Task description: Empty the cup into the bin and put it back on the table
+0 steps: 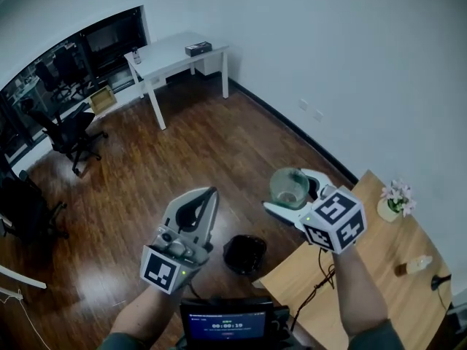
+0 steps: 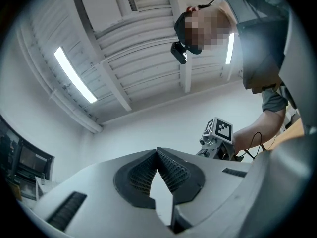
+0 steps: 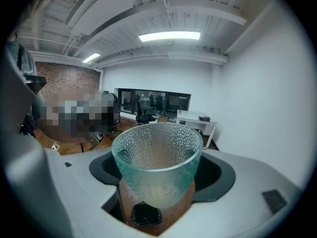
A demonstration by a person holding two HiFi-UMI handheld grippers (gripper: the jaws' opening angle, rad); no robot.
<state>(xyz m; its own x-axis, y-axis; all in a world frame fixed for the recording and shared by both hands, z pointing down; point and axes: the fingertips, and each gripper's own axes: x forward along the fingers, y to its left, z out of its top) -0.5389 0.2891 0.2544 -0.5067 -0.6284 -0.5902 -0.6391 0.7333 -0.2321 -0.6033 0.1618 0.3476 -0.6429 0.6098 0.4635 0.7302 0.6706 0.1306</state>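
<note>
Cup [image 1: 289, 186] pinched upright in right gripper [image 1: 295, 195], near bin [image 1: 244, 254]; left gripper [image 1: 211, 193] pressed together, empty; next likely: centre over bin, tip.

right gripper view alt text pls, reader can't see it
A textured pale green glass cup stands upright, clamped between the jaws. Below it, through their gap, a black bin sits on wooden floor; a white table stands far behind.

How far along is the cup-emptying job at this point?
Done: the cup is off the table, clamped in the right gripper. In hand: it hangs above the floor beside the black bin, not over it. Whether it is already emptied I cannot tell. Left: tipping if needed, then setting it back on the table.
</note>
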